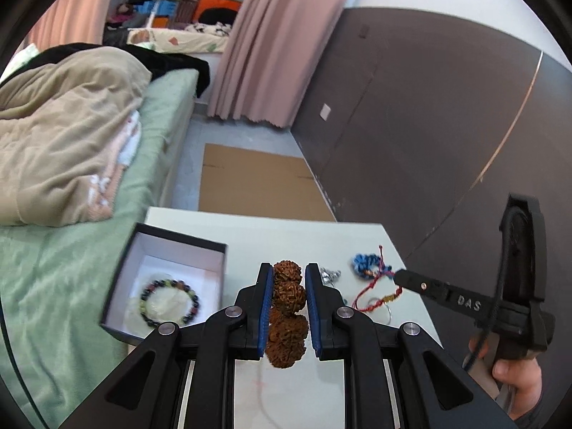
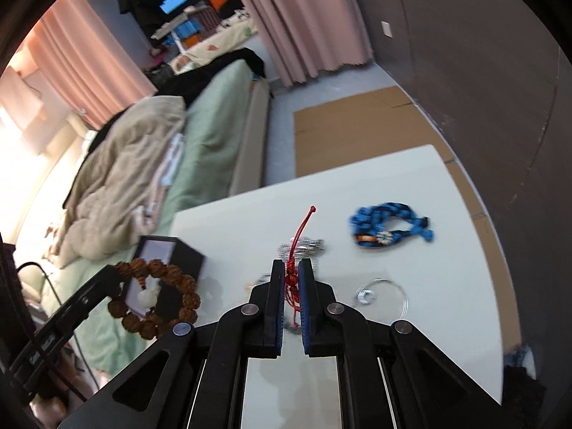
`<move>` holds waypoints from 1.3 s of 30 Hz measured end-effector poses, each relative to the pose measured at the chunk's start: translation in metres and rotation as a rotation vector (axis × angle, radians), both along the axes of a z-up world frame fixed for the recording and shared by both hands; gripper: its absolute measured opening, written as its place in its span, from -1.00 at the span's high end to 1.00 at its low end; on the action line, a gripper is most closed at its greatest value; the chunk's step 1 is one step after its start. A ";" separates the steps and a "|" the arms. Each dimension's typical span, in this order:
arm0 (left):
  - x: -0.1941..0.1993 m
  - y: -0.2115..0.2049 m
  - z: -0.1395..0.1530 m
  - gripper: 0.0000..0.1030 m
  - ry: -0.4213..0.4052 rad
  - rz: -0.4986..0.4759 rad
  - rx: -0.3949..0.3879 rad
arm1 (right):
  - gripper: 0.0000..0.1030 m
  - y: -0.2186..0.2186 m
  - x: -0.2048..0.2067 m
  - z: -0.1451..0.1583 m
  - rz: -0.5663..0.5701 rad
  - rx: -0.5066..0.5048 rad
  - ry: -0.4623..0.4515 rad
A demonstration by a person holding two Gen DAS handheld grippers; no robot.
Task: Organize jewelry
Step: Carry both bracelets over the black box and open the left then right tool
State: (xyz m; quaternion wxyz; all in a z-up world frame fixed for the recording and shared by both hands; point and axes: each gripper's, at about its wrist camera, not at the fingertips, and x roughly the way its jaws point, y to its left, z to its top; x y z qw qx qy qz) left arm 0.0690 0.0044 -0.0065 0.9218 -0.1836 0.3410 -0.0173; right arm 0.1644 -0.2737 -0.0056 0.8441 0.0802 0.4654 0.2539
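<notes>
Left view: the left gripper (image 1: 289, 307) has its fingers clamped on the brown bead bracelet (image 1: 287, 318); the open box (image 1: 168, 279) sits at nine o'clock, likely its destination. Right view: the right gripper (image 2: 291, 300) pinches the red cord bracelet (image 2: 294, 279), lifted above the counter (image 2: 411, 321); it probably goes next.

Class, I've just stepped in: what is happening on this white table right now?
A person with a gripper in each hand is sorting jewelry. The left gripper is shut on a brown seed-bead bracelet, lifted near the open black box, where a dark beaded bracelet already lies. The right gripper is shut on a red cord bracelet. On the white table, not boxed, lie a blue braided bracelet, a silver chain and a thin wire hoop.
</notes>
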 end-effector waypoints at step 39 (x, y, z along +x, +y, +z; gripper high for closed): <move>-0.028 0.105 -0.001 -0.44 -0.020 0.301 -0.069 | -0.21 0.126 -0.029 0.006 0.205 0.193 0.004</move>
